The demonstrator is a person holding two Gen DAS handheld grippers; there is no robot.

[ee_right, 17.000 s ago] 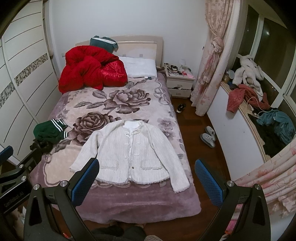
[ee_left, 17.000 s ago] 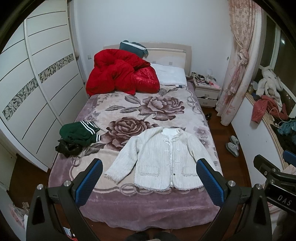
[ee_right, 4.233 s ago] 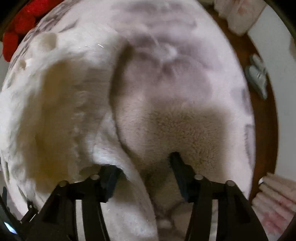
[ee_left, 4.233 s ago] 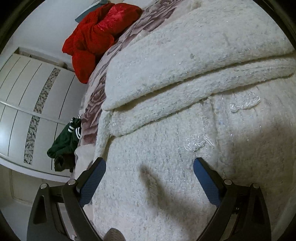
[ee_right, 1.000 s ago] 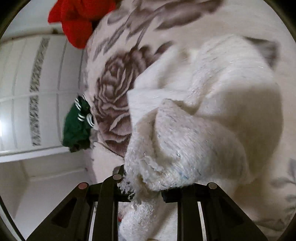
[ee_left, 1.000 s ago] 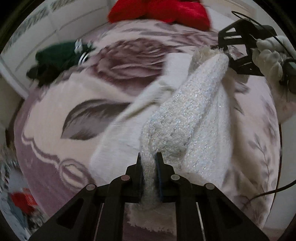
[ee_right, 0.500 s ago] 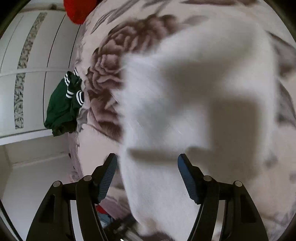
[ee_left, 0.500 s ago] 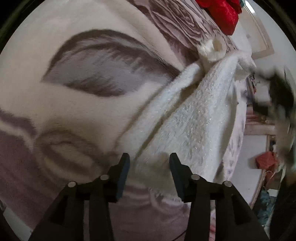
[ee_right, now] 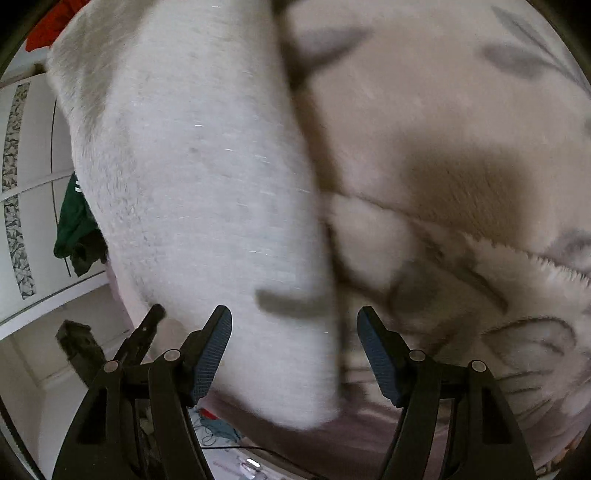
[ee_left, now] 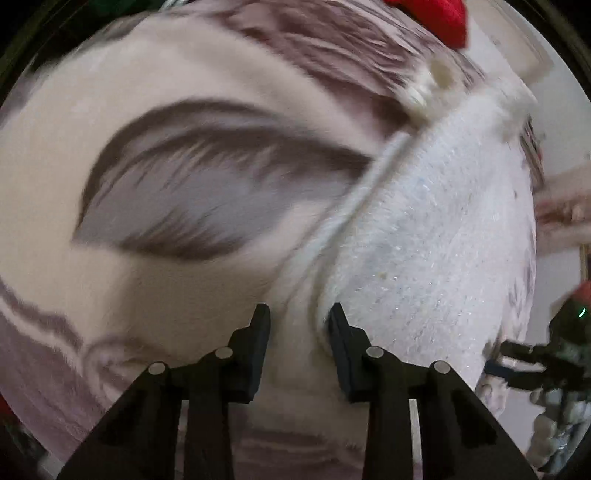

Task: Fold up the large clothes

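- Your left gripper [ee_left: 299, 328] points steeply down at the bed; its jaws are closing, gap narrow; the folded edge of the white jacket [ee_left: 424, 251] lies between the fingers, but the pads do not visibly press on it, so it reads as released.
- The white jacket lies on the floral blanket [ee_left: 166, 110], folded into a long narrow strip; in the left wrist view it runs from the gripper up and to the right; a cuff or collar end [ee_left: 439, 74] shows at its far end, blurred.
- Your right gripper [ee_right: 293, 332] has its jaws spread wide; blue pads [ee_right: 218, 339] are clear of the cloth; nothing is clamped; the long edge of the white jacket [ee_right: 207, 184] runs under the gap between them.
- In the right wrist view the jacket fills the left half; the blanket [ee_right: 443, 147] fills the right half, with grey leaf print.
- A red quilt [ee_left: 432, 14] sits at the far end of the bed; a green garment [ee_right: 74, 229] lies beyond the jacket, near the white wardrobe [ee_right: 22, 184].
- Your left gripper's body [ee_right: 110, 347] shows at the lower left of the right wrist view; your right gripper and hand [ee_left: 554, 354] show at the right edge of the left wrist view, blurred.
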